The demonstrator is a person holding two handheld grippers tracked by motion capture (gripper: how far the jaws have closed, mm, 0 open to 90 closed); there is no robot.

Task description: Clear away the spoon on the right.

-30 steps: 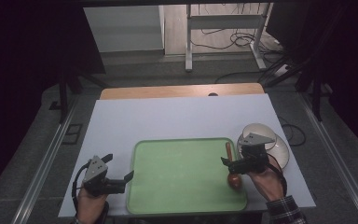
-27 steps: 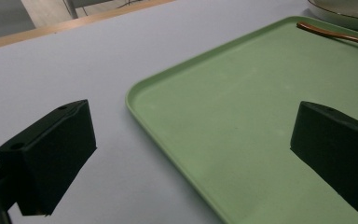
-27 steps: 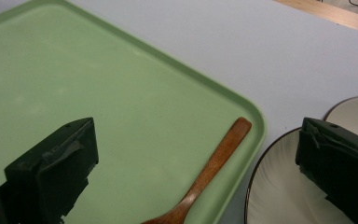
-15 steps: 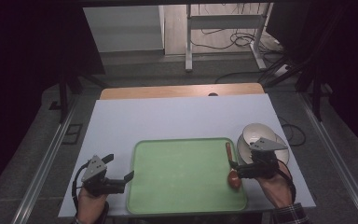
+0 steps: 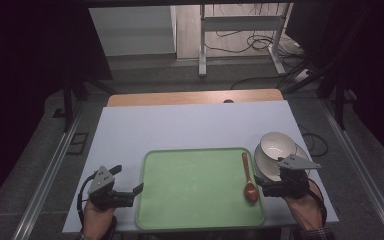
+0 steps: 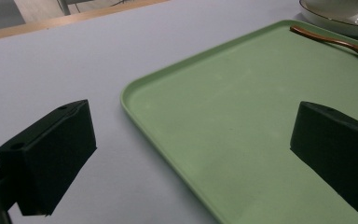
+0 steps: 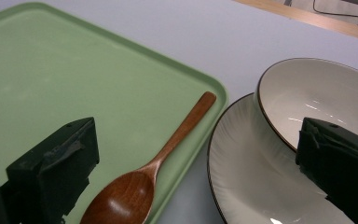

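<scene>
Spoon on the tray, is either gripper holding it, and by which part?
No. The spoon lies free on the tray; the right gripper and left gripper are open, holding nothing.

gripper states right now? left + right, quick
Left gripper: open, holding nothing, jaws straddling the green tray's left edge.
Right gripper: open, holding nothing, wooden spoon lying free on the tray between its jaws.

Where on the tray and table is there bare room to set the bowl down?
Most of the tray is bare, from its left rim to the spoon by its right rim. The white table is bare behind the tray up to the wooden strip. It is crowded at the right: bowl on plate, right gripper open beside the spoon.
</scene>
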